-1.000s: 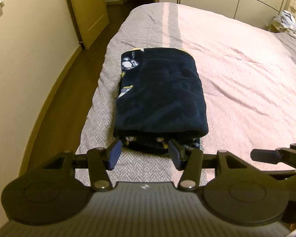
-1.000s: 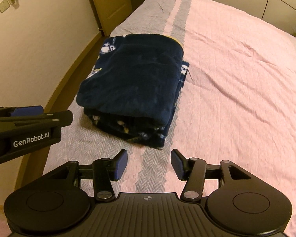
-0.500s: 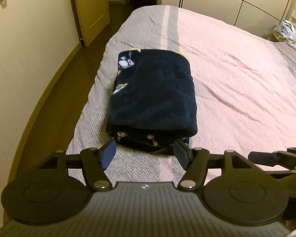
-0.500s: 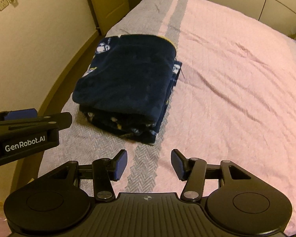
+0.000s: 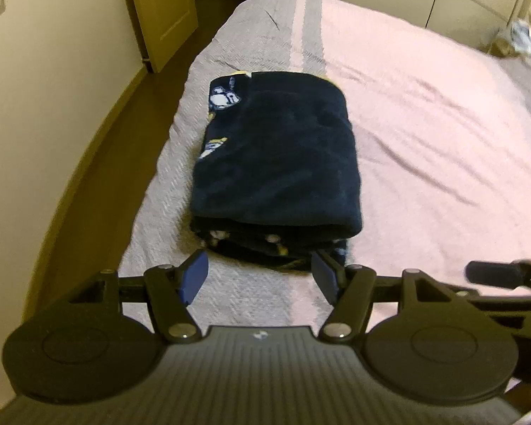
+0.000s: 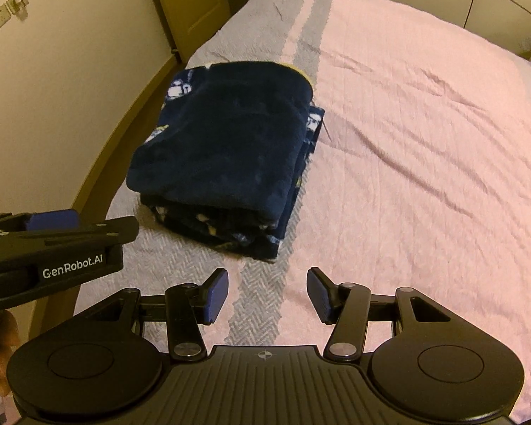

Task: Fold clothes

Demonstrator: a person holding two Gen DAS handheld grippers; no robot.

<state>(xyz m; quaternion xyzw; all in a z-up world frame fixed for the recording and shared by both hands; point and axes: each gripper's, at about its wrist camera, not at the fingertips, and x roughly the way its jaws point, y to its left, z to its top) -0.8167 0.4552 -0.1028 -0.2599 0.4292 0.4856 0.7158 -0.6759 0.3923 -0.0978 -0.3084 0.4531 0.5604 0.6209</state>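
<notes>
The garment (image 5: pixel 276 163) sits folded into a thick navy bundle on the bed (image 5: pixel 442 124), lying along the grey stripe near the bed's left edge, with the pink spread running off to its right; the plain dark layer is on top and the printed layers show at the near end and the far left corner — a tidy stack, which to my eye says the folding is about finished; the left gripper (image 5: pixel 262 272) hangs just short of the bundle's near edge, jaws spread as wide as they go, nothing between the pads, the near fold simply framed between them; that wide stance reads like a release, or readiness to straddle the thick edge if one more tuck is wanted; the right gripper (image 6: pixel 267 295) is also open, a bit less wide, empty, hovering over the stripe and well short of the bundle; seen from the right wrist the left gripper (image 6: pixel 53 244) juts in from the left, level with the bundle's near corner; both tools tilt steeply down at the bed — a sensible pose for pressing or squaring the stack; the lower layers poke out slightly on the right side, so a nudge there may be the only thing left; plush fabric like this should hold its fold.
</notes>
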